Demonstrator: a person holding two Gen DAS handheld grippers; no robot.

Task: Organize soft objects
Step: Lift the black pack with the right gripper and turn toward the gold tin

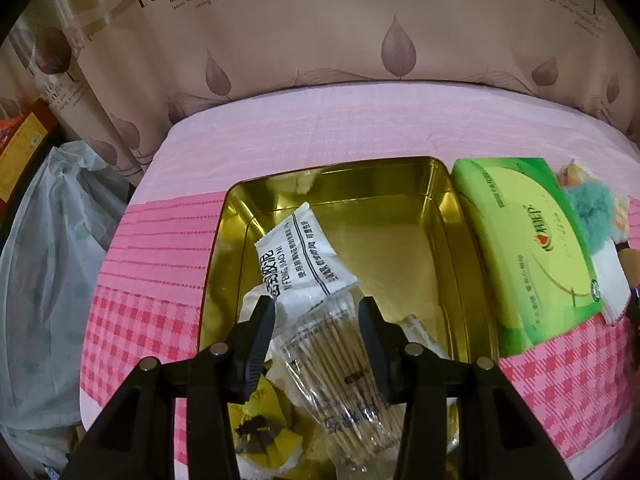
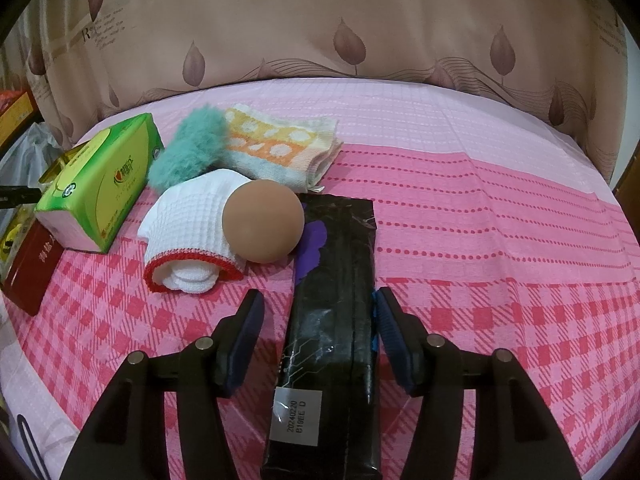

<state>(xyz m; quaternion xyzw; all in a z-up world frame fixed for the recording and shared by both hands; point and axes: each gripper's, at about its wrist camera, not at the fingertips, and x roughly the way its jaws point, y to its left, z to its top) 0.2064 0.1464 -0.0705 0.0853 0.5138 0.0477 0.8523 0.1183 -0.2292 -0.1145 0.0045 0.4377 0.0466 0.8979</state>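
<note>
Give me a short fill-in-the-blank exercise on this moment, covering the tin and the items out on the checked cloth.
1. The clear bag of wooden cotton swabs lies inside the gold ____ tin.
2. The brown ball rests against the rolled white cloth with the ____ edging.
3. The fluffy teal puff lies between the green tissue box and the ____ towel.

Missing words: metal; red; dotted

The left gripper (image 1: 316, 318) covered the near part of the cotton swab bag (image 1: 340, 364), whose lower end ran off the frame. A yellow packet (image 1: 264, 420) beneath stayed half hidden. The black package (image 2: 336, 344) was cut off by the lower edge.
</note>
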